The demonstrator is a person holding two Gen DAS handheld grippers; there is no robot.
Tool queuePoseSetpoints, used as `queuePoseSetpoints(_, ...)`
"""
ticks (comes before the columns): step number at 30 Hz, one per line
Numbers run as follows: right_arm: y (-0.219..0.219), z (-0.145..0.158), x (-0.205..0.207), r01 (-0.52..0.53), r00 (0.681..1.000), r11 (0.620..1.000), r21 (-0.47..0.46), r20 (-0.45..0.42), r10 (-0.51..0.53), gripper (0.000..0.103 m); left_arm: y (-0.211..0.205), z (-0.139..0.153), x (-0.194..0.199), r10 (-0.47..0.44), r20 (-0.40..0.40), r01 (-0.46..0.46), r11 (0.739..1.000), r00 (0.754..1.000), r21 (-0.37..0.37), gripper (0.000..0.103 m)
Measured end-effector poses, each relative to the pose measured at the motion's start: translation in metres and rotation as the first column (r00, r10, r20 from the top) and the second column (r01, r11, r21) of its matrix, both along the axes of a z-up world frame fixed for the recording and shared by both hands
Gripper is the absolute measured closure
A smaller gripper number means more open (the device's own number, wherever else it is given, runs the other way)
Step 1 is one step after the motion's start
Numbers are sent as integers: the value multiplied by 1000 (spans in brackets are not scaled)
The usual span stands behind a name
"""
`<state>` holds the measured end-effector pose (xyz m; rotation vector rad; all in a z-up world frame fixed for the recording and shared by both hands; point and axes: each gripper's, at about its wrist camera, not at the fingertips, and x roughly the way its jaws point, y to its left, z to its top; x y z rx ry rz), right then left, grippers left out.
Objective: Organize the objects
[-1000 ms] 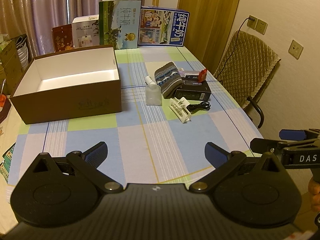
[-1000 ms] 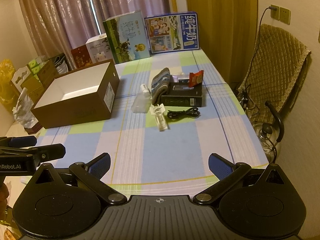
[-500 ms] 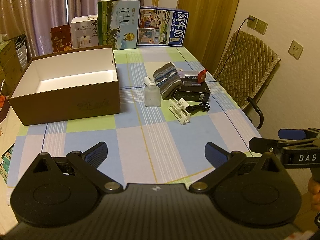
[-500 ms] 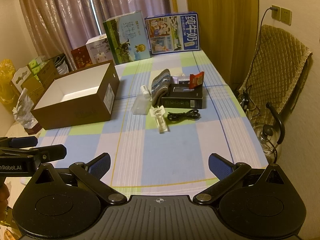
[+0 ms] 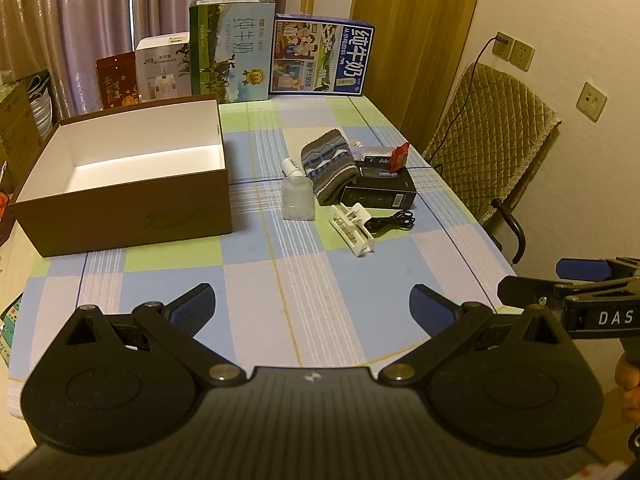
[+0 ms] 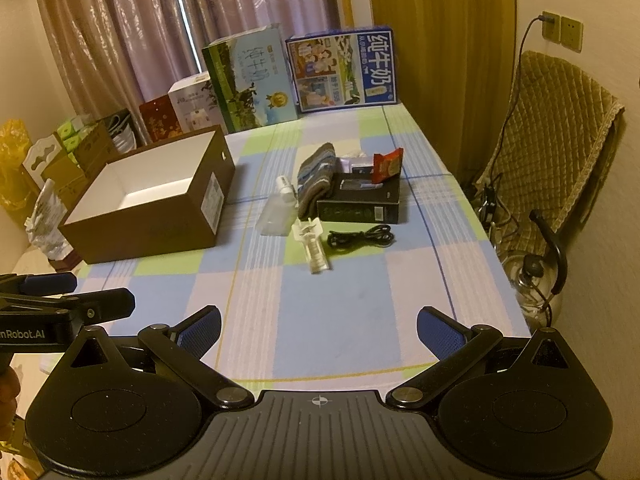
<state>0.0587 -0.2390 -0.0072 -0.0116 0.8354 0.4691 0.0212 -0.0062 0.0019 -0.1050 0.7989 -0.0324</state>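
Observation:
An open brown box (image 5: pixel 120 196) (image 6: pixel 160 216) with a white, empty inside stands at the table's left. To its right lie a clear bottle (image 5: pixel 297 196) (image 6: pixel 276 212), a striped knit cloth (image 5: pixel 329 166) (image 6: pixel 314 182), a black box (image 5: pixel 380 192) (image 6: pixel 360 204) with a red snack packet (image 5: pixel 400 156) (image 6: pixel 387 165) on it, a white plastic clip (image 5: pixel 352 226) (image 6: pixel 312 246) and a coiled black cable (image 5: pixel 394 220) (image 6: pixel 360 238). My left gripper (image 5: pixel 312 306) and right gripper (image 6: pixel 318 326) are open and empty, above the table's near edge, well short of the objects.
Milk cartons and gift boxes (image 5: pixel 280 64) line the table's far edge before curtains. A quilted chair (image 5: pixel 492 152) stands at the right, with a kettle (image 6: pixel 532 280) on the floor. Boxes and bags (image 6: pixel 60 152) sit left of the table. The checked tablecloth (image 5: pixel 280 272) covers the table.
Both grippers have drifted slightly, so the objects sit a little differently in each view. Both stay open and empty. Nothing on the table has moved.

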Motion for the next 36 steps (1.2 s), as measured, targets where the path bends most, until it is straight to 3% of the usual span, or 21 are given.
queuePoseSetpoints(36,-16,-14,82,-24,999,1000,-4,-27,24,2,-17,-15,78,23,-42,-24,1000,999,-9,1)
